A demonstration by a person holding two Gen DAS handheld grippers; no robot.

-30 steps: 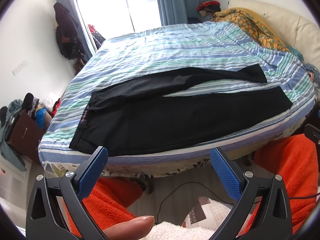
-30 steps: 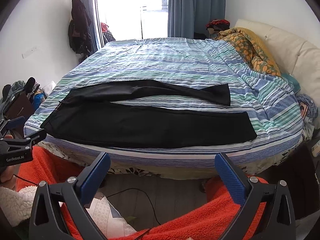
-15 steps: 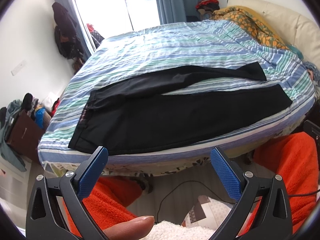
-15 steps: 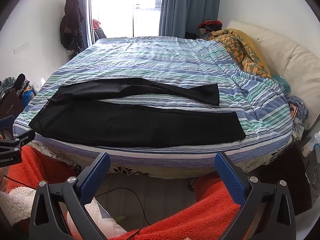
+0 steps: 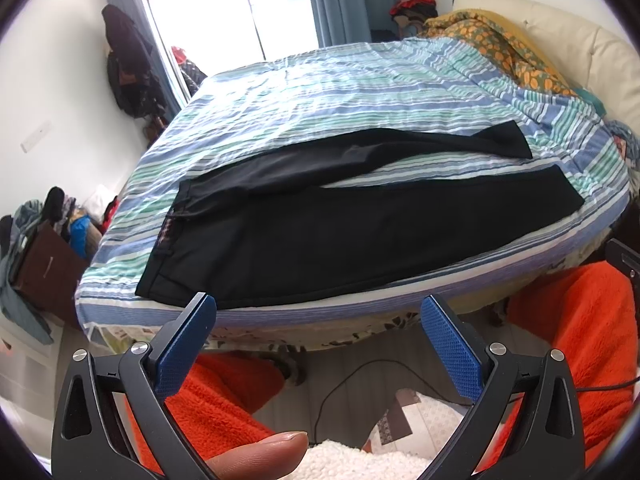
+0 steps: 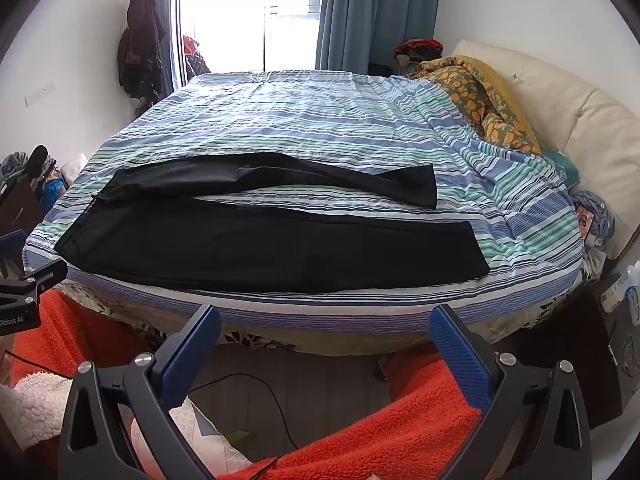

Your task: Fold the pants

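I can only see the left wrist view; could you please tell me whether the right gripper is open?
Observer: Yes. The right gripper is open and holds nothing. It is off the near edge of the bed, short of the pants.
Operator: Thank you. Is there anything beside the bed at the headboard end?
Observer: A dark bedside stand is there, with what looks like a pale bottle on it.
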